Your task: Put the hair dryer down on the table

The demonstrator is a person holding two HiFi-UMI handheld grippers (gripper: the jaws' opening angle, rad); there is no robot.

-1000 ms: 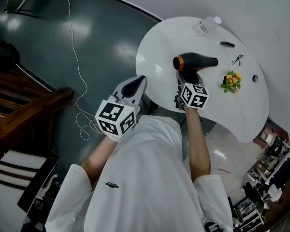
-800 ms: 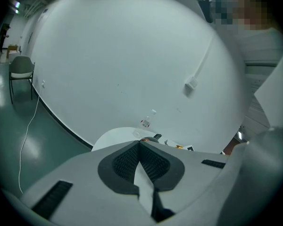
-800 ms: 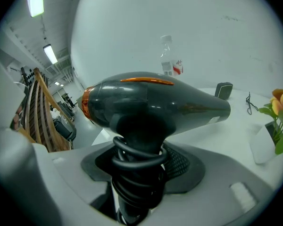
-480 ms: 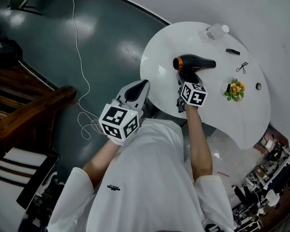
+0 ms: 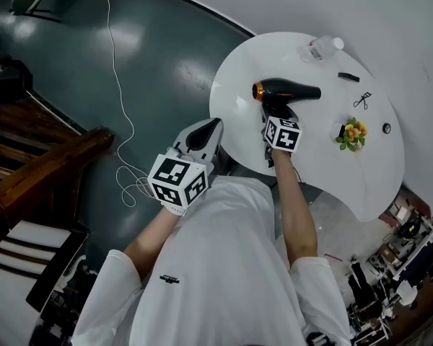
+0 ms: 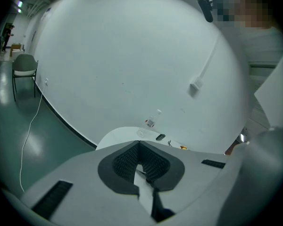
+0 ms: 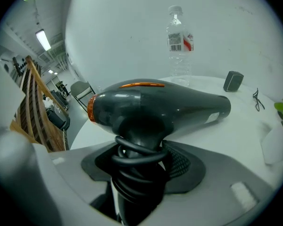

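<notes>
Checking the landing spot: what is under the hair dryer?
Only bare white table shows under the hair dryer, held by its cord-wrapped handle in the right claw. The barrel hides the spot directly beneath, so contact with the table cannot be told.

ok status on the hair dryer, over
Right gripper shut on hair dryer handle, barrel level over white table. Left gripper shut, empty, off the table. Nothing under the dryer; water bottle stands beyond.

White short-sleeved T-shirt (image 5: 224, 265) with small dark logo (image 5: 167, 276)
</notes>
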